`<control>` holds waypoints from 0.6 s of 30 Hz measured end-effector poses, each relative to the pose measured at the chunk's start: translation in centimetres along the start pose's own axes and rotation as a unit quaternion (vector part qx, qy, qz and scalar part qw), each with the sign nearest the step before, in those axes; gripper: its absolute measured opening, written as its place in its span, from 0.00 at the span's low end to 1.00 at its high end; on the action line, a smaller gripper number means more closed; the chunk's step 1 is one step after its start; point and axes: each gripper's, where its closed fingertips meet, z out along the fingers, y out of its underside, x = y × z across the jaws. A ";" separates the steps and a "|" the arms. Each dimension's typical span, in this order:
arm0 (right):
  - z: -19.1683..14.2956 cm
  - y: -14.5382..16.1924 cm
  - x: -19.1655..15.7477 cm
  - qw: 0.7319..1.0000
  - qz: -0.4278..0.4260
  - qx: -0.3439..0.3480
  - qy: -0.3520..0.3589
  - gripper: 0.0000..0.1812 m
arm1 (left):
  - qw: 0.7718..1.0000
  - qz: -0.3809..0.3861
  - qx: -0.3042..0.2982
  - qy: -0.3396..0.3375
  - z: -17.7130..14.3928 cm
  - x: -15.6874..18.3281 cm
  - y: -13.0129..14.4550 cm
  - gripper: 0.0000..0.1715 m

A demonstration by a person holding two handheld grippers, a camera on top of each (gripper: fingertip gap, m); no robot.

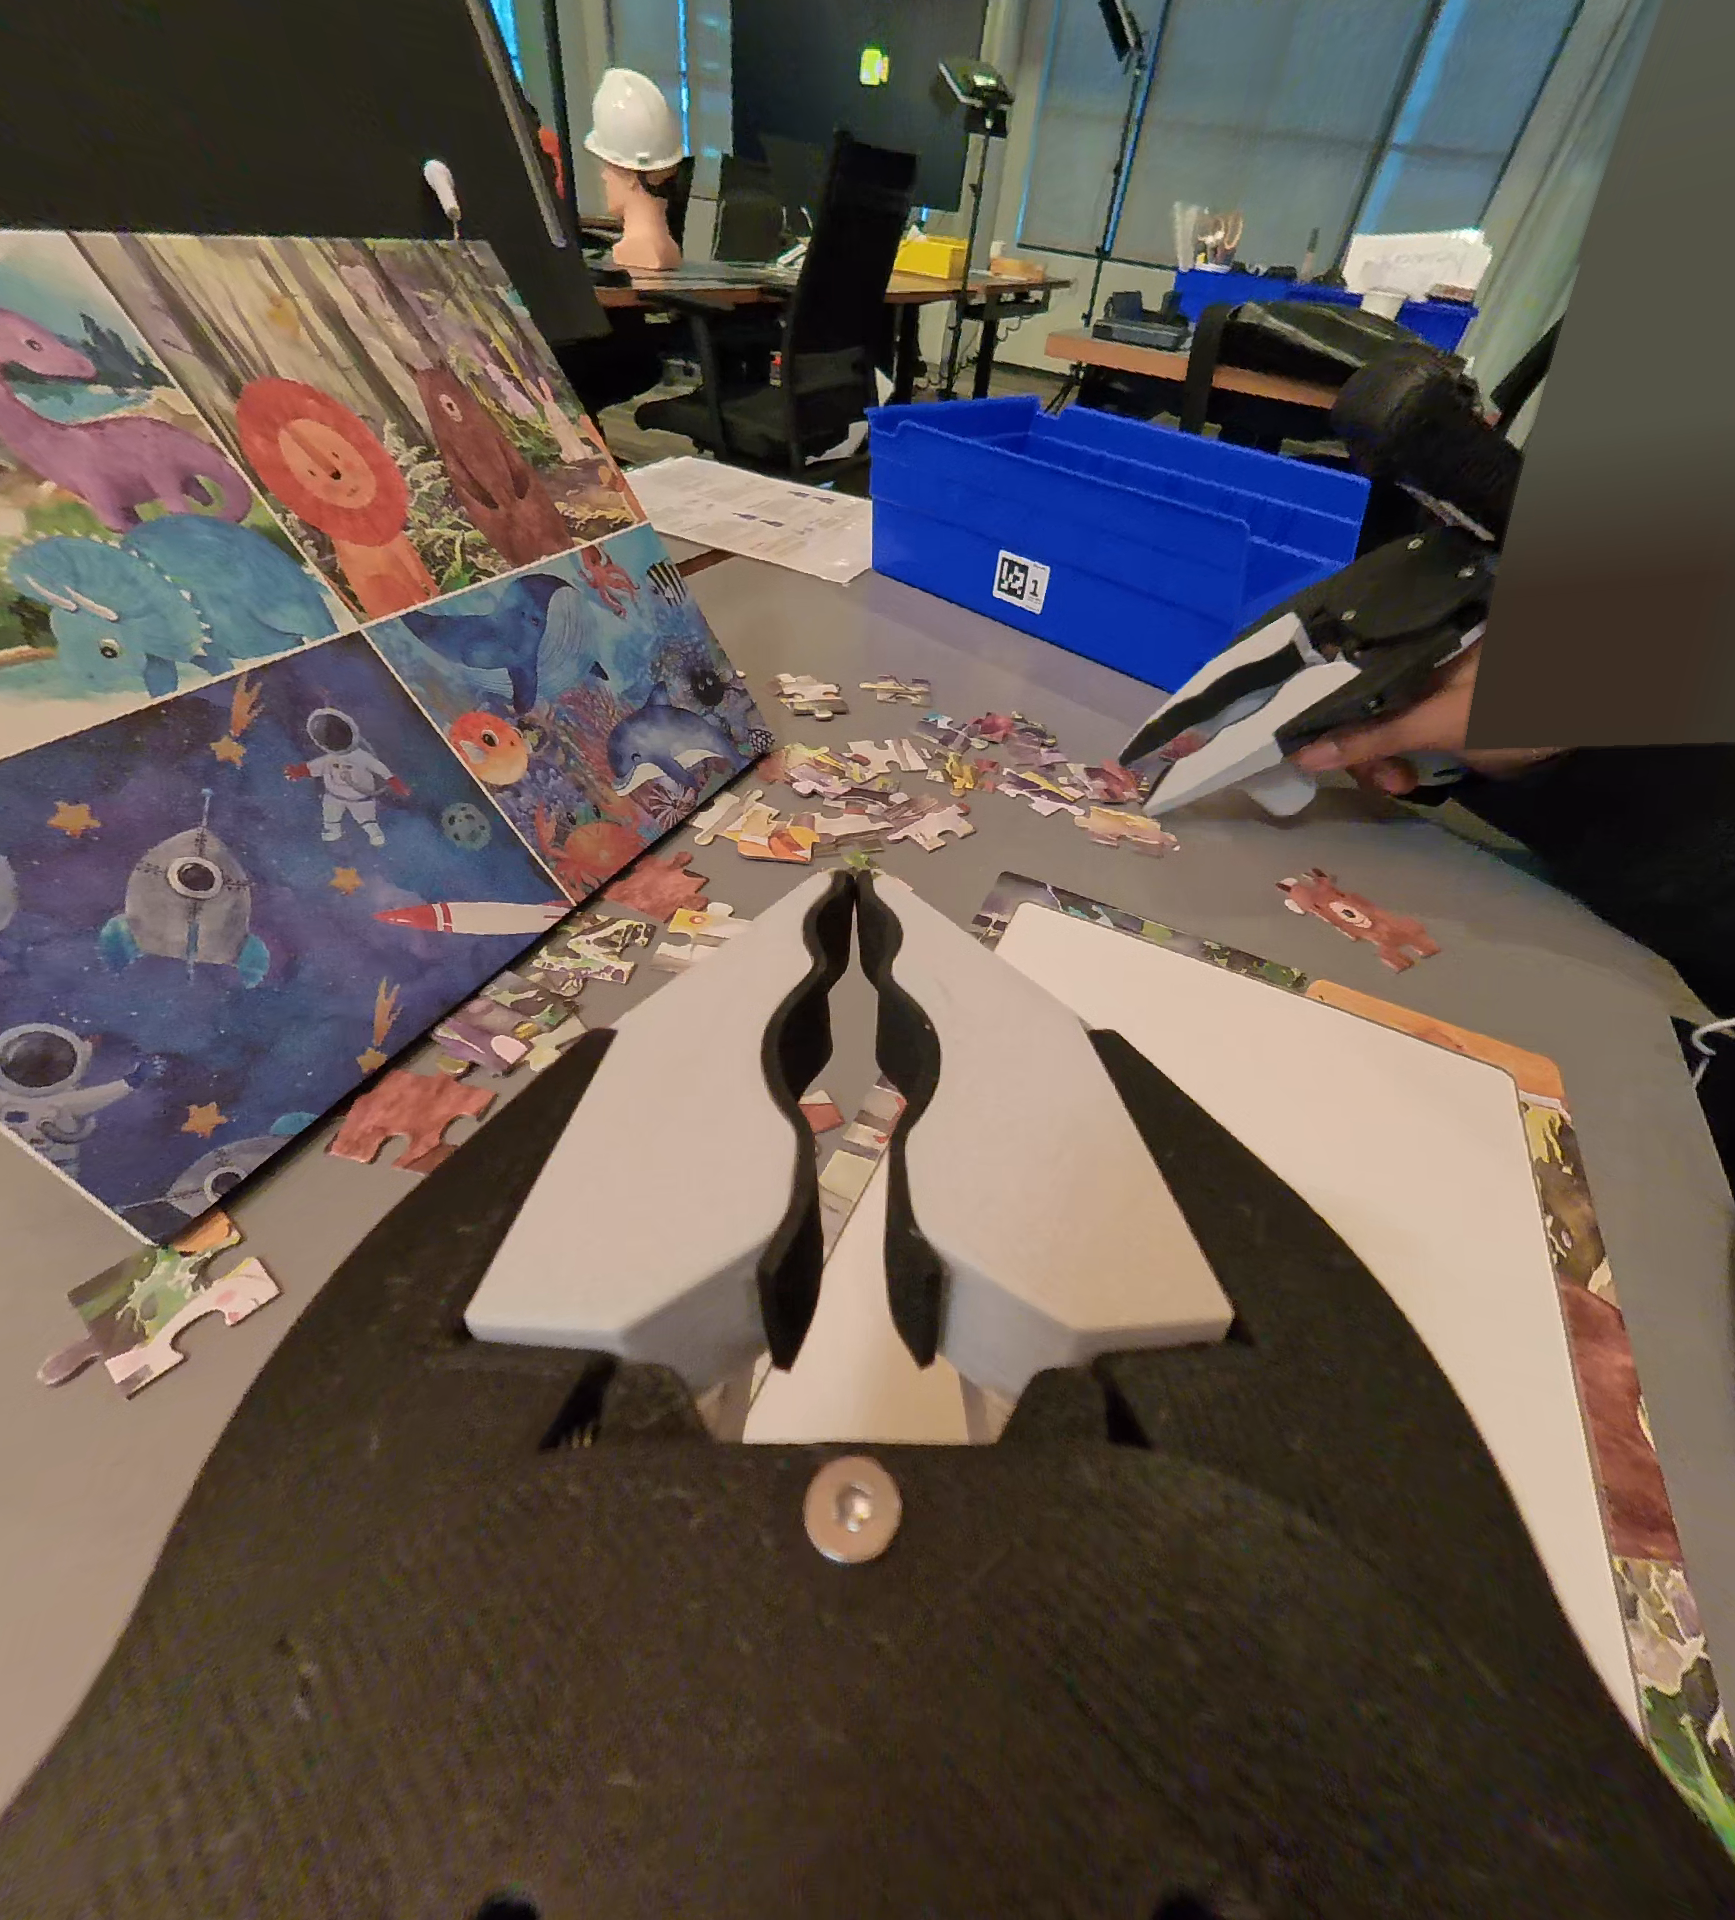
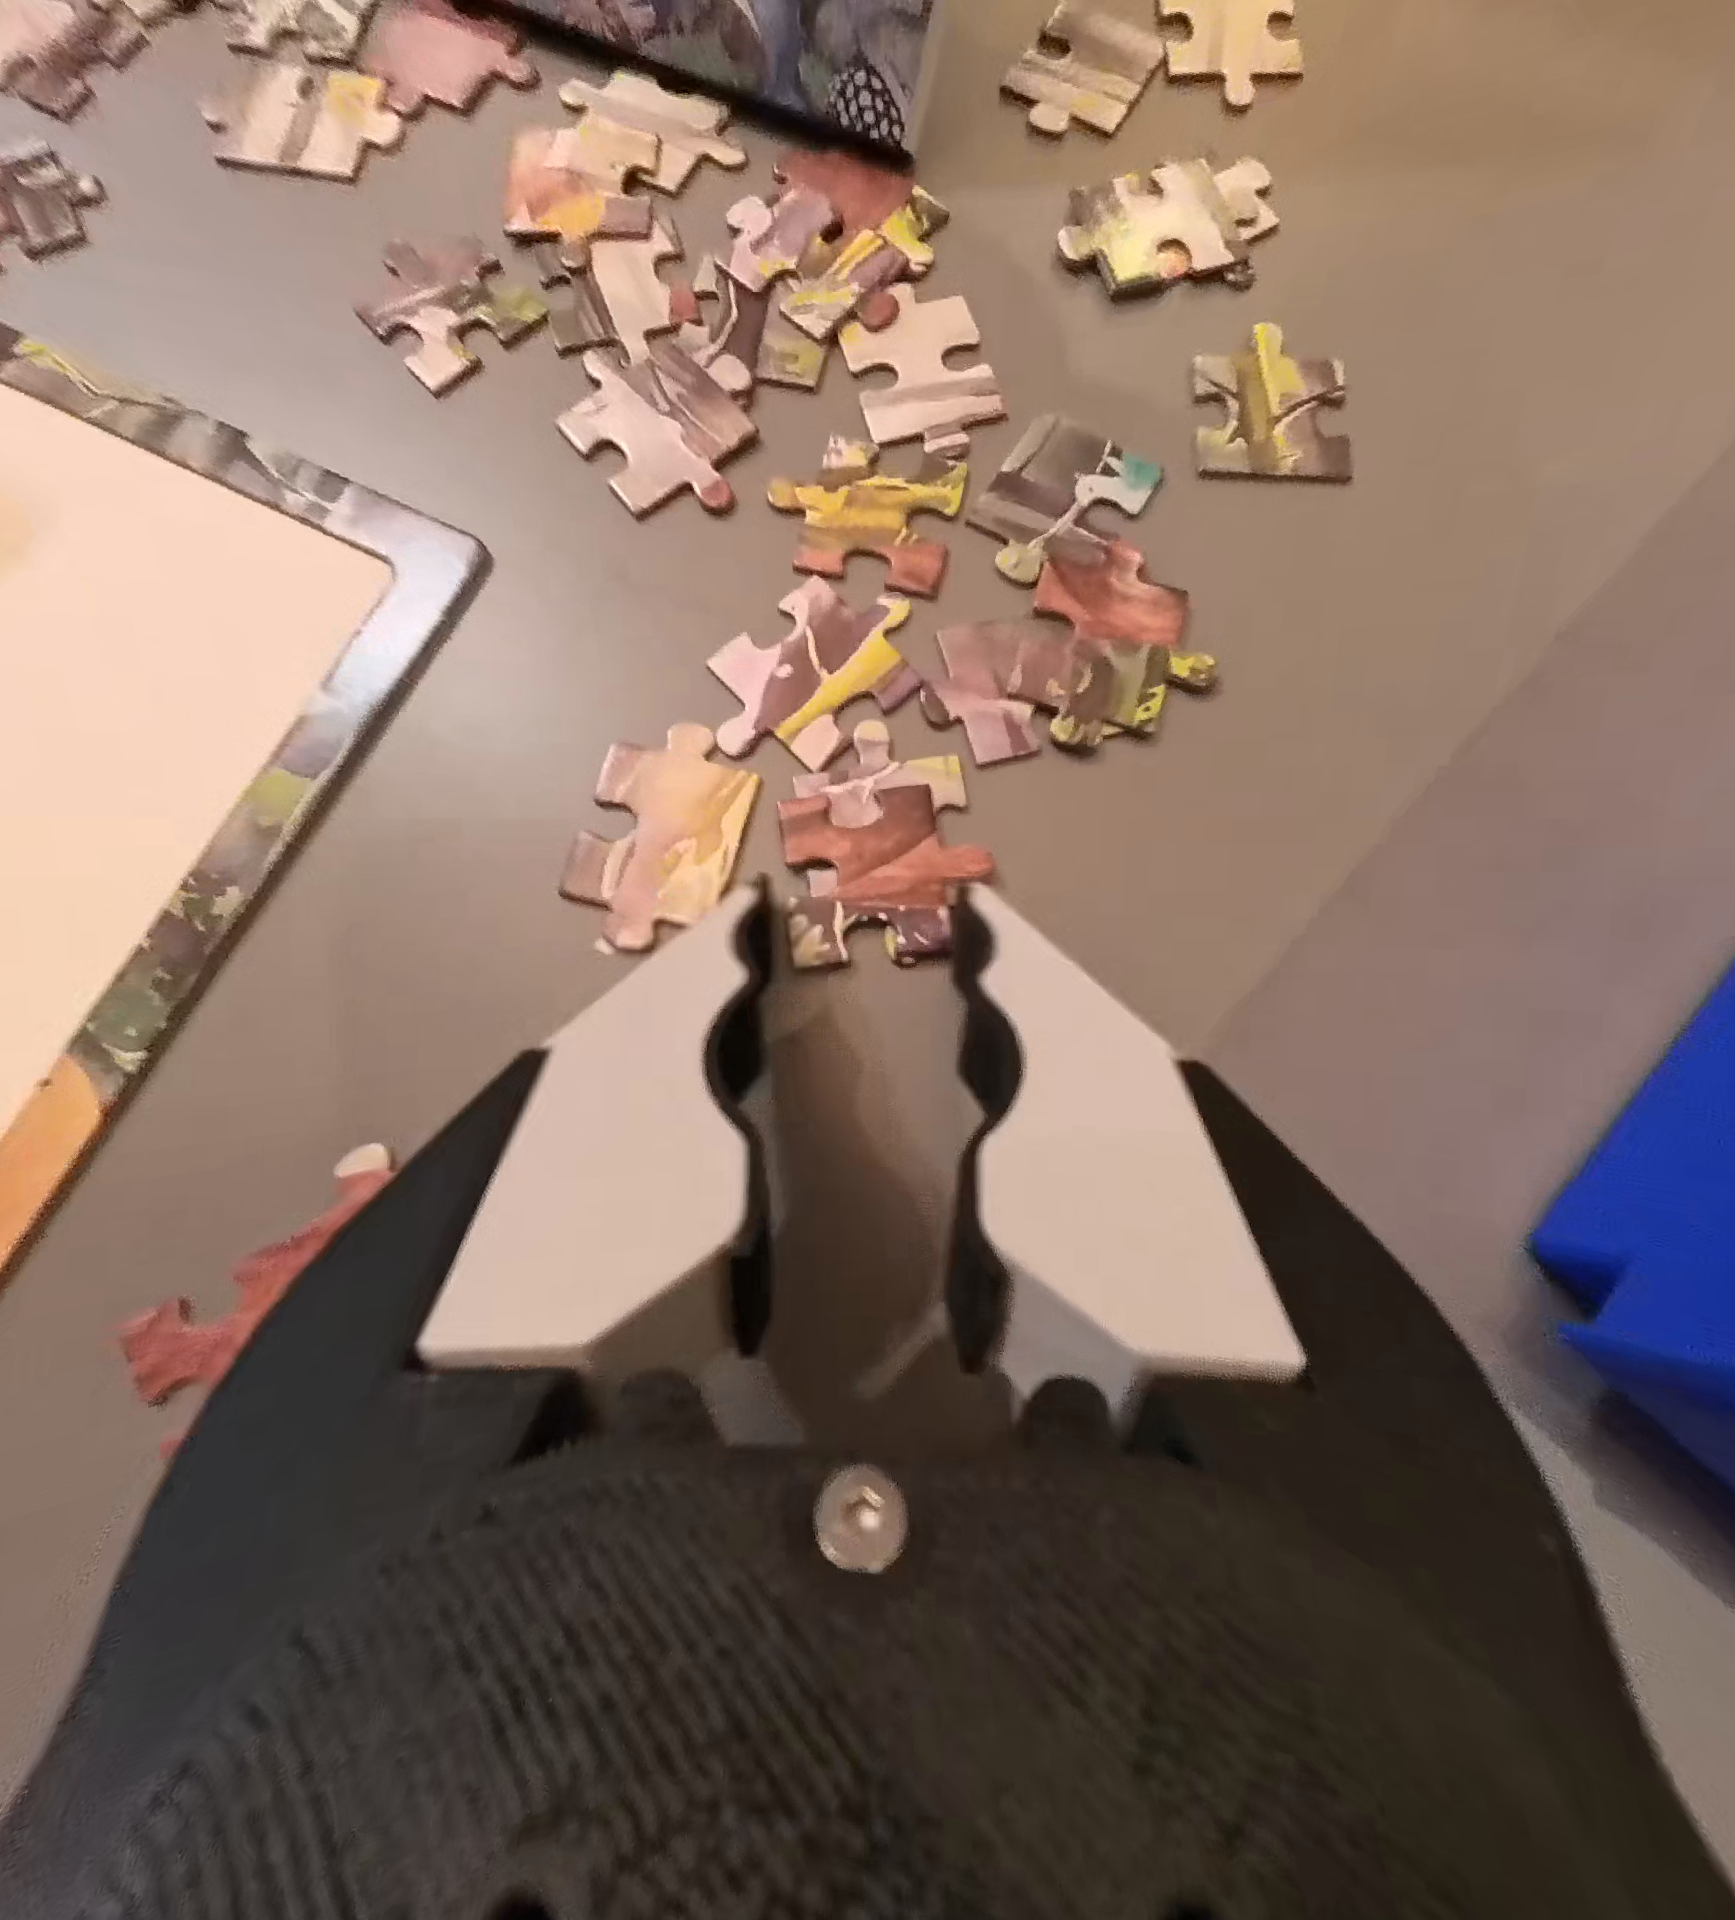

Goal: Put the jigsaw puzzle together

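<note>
The puzzle tray (image 1: 1611, 1403) lies flat on the grey table, its white inside bare within a printed rim; its corner shows in the right wrist view (image 2: 427, 551). Several loose pieces (image 1: 925, 774) lie scattered beyond it, also shown in the right wrist view (image 2: 697, 426). My left gripper (image 1: 855, 881) is shut with nothing seen between its fingers, hovering over the tray's far left corner. My right gripper (image 2: 868, 899) is open, low over the near end of the pile, its tips on either side of a brown and purple piece (image 2: 884, 847). It also shows in the left wrist view (image 1: 1154, 774).
A picture board (image 1: 219, 727) with four animal and space scenes leans at the left. A blue bin (image 1: 1102, 520) stands at the back right, also in the right wrist view (image 2: 1725, 1247). A bear-face piece (image 1: 1356, 920) lies apart at the right. Brown pieces (image 1: 406, 1117) lie by the board.
</note>
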 end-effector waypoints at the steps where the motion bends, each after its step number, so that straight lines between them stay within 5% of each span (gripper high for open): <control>1: -0.1 0.1 0.1 1.000 -0.006 -0.005 0.007 0.16 | 1.000 0.000 0.001 0.000 0.0 0.0 0.0 0.00; 8: -3.3 0.0 -1.2 0.998 -0.056 0.007 -0.043 0.16 | 1.000 0.001 0.006 0.003 -0.2 0.1 -0.3 0.00; 13: -5.1 4.3 -1.4 0.963 -0.243 -0.100 -0.059 0.16 | 1.000 0.001 0.008 0.010 -0.1 0.4 -0.4 0.00; 18: -5.3 4.8 -1.7 0.949 -0.269 -0.117 -0.117 0.16 | 1.000 0.012 0.002 0.010 0.1 0.8 -0.3 0.00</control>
